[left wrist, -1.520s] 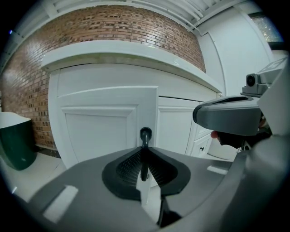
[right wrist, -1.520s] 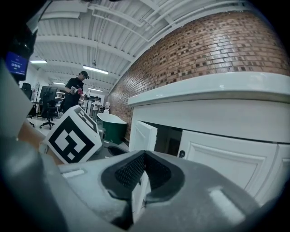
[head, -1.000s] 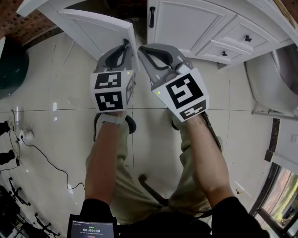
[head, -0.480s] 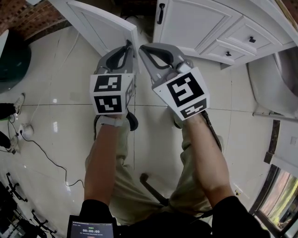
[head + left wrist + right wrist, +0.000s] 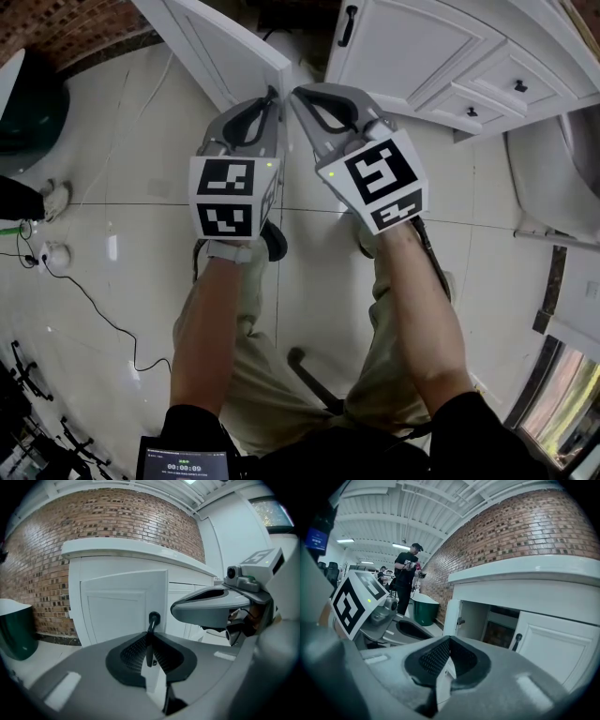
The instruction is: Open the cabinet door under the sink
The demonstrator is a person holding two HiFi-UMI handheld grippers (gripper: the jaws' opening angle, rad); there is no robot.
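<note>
The white left cabinet door (image 5: pixel 230 52) stands swung out from the cabinet, and its front face (image 5: pixel 124 609) fills the left gripper view. My left gripper (image 5: pixel 272 98) is shut on the door's black handle (image 5: pixel 151 630), which runs down between the pads. My right gripper (image 5: pixel 298 94) sits right beside it at the door's free edge, jaws shut with nothing clearly held (image 5: pixel 448 641). In the right gripper view the dark cabinet opening (image 5: pixel 497 632) shows. The right door (image 5: pixel 412 42), with its black handle (image 5: pixel 349 26), is closed.
Two drawers (image 5: pixel 497 89) lie right of the doors. A dark green bin (image 5: pixel 33 103) stands left by the brick wall (image 5: pixel 42 550). A cable (image 5: pixel 84 291) trails over the tiled floor, and someone's shoe (image 5: pixel 52 199) is at the left. A person (image 5: pixel 408 573) stands further off.
The left door has swung further out with my left gripper on its handle. Both grippers stay side by side. A shoe has come into view at the left.
</note>
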